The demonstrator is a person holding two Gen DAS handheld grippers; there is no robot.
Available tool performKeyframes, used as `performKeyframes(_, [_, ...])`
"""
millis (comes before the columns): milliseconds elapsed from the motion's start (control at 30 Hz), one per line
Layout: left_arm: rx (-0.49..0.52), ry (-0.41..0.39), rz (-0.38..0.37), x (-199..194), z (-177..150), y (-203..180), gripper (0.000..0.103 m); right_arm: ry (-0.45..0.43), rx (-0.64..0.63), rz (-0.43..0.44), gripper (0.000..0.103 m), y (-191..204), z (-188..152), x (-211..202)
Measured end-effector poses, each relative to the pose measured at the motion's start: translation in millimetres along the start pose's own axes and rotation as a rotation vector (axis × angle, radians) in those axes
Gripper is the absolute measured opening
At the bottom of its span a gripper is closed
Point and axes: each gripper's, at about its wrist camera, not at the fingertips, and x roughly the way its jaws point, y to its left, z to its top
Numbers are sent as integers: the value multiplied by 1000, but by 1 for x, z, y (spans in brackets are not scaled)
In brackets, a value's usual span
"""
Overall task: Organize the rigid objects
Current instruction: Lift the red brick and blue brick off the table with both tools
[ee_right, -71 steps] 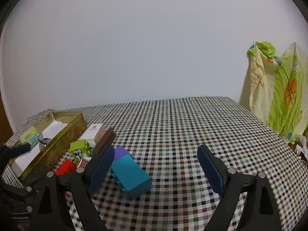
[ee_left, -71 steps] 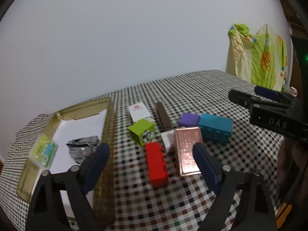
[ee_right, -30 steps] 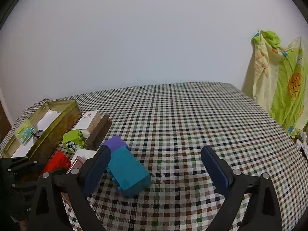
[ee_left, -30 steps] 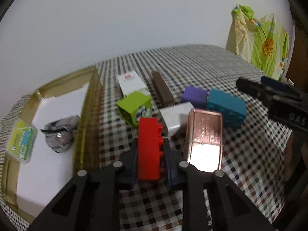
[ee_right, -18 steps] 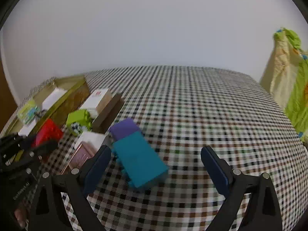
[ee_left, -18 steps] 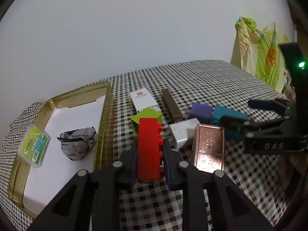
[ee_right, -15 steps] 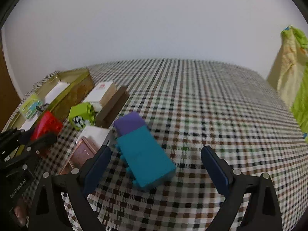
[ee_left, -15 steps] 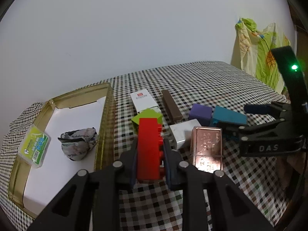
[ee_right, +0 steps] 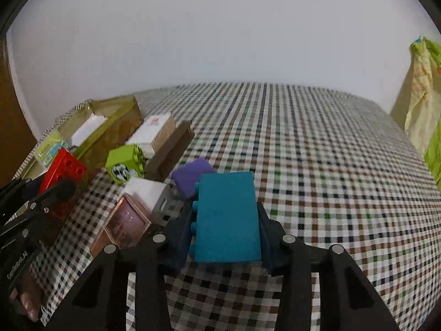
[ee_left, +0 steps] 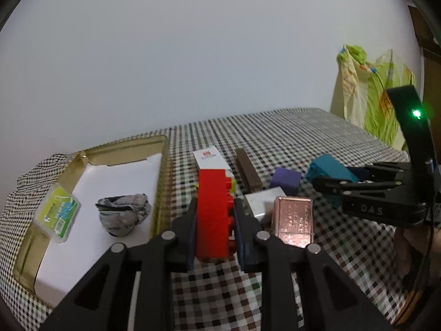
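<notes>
In the left wrist view the left gripper is closed tight on a red brick, which stands in the lower centre of the frame with a pad on each side. Left of it lies a gold tray with a white floor; inside are a green pack and a grey crumpled wad.

In the right wrist view the right gripper has just been closing its jaws, and a teal brick sits between them in the lower centre, both pads against its sides. A purple block touches the far end of this brick. To the left on the checked cloth lie a copper tin, a white cube, a lime brick, a brown bar and a white box, all near each other.
</notes>
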Motion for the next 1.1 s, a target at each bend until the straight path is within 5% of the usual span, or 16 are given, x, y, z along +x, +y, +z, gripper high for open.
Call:
performKeyframes(633, [-51, -112, 38, -19, -2, 11, 21, -477, 73, -130, 45, 29, -12, -70])
performKeyframes(1100, [-71, -168, 29, -33, -7, 25, 21, -495, 73, -147, 45, 66, -11, -66])
